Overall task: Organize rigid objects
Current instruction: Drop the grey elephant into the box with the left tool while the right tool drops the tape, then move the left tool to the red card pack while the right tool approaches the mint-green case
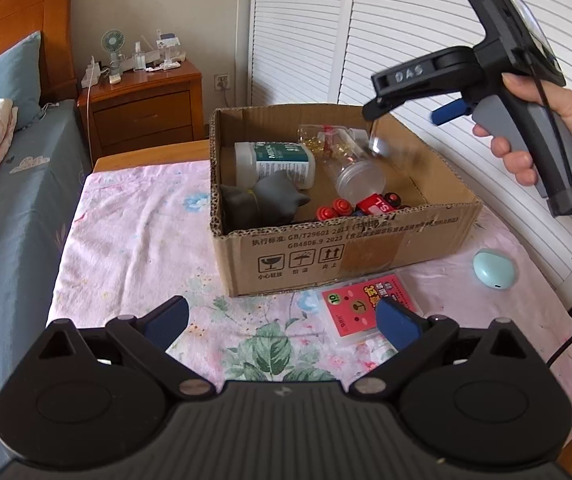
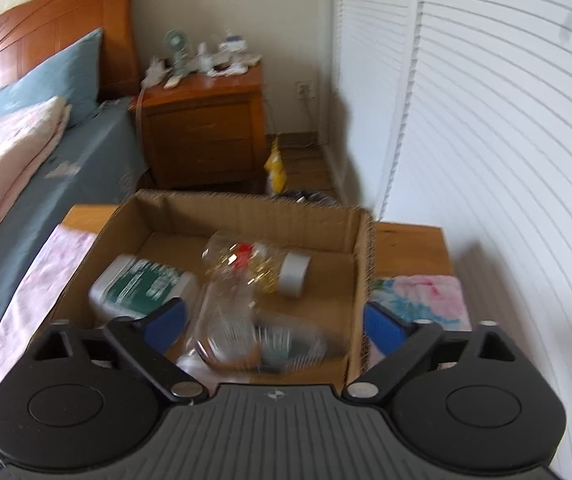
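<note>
While your right gripper point(image 2: 274, 326) hangs over the cardboard box point(image 1: 349, 246), its jaws are spread wide and hold nothing; a blurred clear bottle point(image 2: 246, 320) lies in the box below them. Your left gripper point(image 1: 282, 320) gapes empty above the pink cloth point(image 1: 138, 240), its right finger over the red card pack point(image 1: 359, 306).

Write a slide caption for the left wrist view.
Open left gripper hovers over flowered cloth near a pink card pack; open right gripper above the brown cardboard box.
</note>
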The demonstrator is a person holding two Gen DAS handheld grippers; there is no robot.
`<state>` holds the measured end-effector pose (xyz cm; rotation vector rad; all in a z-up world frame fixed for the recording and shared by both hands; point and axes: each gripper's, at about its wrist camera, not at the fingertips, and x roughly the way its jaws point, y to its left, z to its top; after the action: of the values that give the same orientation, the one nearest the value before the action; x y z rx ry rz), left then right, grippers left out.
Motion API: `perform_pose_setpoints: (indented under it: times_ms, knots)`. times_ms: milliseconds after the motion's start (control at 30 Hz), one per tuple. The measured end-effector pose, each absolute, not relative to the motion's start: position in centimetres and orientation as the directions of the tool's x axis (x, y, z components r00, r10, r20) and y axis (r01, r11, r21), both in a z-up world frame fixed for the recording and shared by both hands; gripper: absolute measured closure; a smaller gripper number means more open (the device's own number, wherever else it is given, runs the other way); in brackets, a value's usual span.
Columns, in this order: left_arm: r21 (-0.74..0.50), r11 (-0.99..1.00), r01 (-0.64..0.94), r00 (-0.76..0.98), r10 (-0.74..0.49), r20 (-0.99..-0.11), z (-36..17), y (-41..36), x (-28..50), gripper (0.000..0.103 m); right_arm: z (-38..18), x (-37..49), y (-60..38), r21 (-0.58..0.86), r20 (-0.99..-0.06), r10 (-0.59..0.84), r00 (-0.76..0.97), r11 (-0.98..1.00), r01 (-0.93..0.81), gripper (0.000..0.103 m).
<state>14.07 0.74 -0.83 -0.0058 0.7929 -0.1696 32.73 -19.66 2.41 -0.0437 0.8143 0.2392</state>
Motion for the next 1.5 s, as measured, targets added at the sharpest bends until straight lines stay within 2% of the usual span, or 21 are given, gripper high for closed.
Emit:
perform_pose_setpoints:
  times_ms: [100, 433, 667, 1033, 1233, 1500]
  knots:
    - [-0.074, 0.986, 0.150, 0.688, -0.158, -0.708, -0.8, 0.8, 13.9, 0.003, 2.6, 32.9, -20.2, 0.095, -0.724, 0.216, 0.655, 0.972, -0.217, 0.000]
    - [-0.077, 0.986, 0.145, 0.691, -0.157, -0.706, -0.4, 0.8, 13.4, 0.003, 3.8, 30.1, -19.9, 0.055, -0.706, 0.213, 0.676, 0.967, -0.247, 0.000]
    - [-0.067, 0.986, 0.150, 0.693, -0.153, -0.704, -0.1, 0.3, 12.7, 0.003, 3.8, 25.7, -20.7, 0.087, -0.666, 0.198, 0.720, 0.978, -0.188, 0.000]
    - [-0.053, 0.984, 0.170, 0.680, -0.156, -0.717, -0.4, -0.9, 12.5, 0.003, 0.2, 17.5, -22.9, 0.019, -0.653, 0.117, 0.749, 0.990, -0.138, 0.000]
    - [-0.030, 0.977, 0.213, 0.666, -0.168, -0.727, -1.5, -2.3, 13.6, 0.003, -2.7, 15.2, -24.7, 0.014, -0.677, 0.077, 0.732, 0.996, -0.091, 0.000]
    - [-0.040, 0.975, 0.218, 0.612, -0.168, -0.772, -3.9, -5.0, 16.4, 0.003, -6.5, 14.3, -25.6, -0.050, -0.719, 0.052, 0.693, 0.991, -0.126, 0.000]
